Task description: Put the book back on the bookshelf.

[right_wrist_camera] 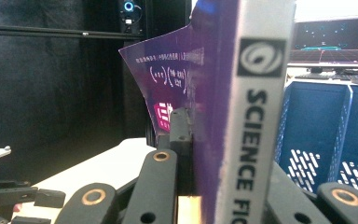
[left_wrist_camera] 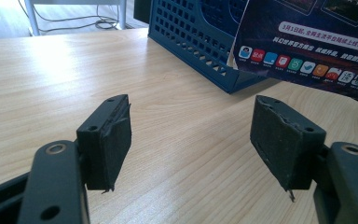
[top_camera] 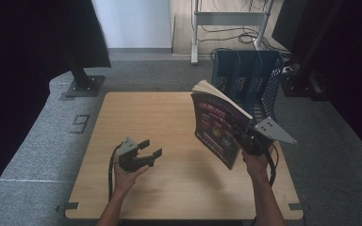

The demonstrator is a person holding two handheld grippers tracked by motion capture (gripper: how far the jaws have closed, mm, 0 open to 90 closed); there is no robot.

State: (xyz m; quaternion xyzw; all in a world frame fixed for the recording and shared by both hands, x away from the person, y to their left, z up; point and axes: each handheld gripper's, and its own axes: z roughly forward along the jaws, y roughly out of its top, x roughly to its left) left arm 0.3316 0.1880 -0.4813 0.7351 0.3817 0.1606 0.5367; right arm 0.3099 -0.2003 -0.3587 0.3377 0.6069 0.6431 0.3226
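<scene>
- The right gripper is clamped on a purple magazine, lifted clear of the wooden table (spine facing its own camera).
- The magazine hangs tilted just in front of the blue file rack.
- The left gripper hovers low over the table, jaws spread, nothing between them.
</scene>
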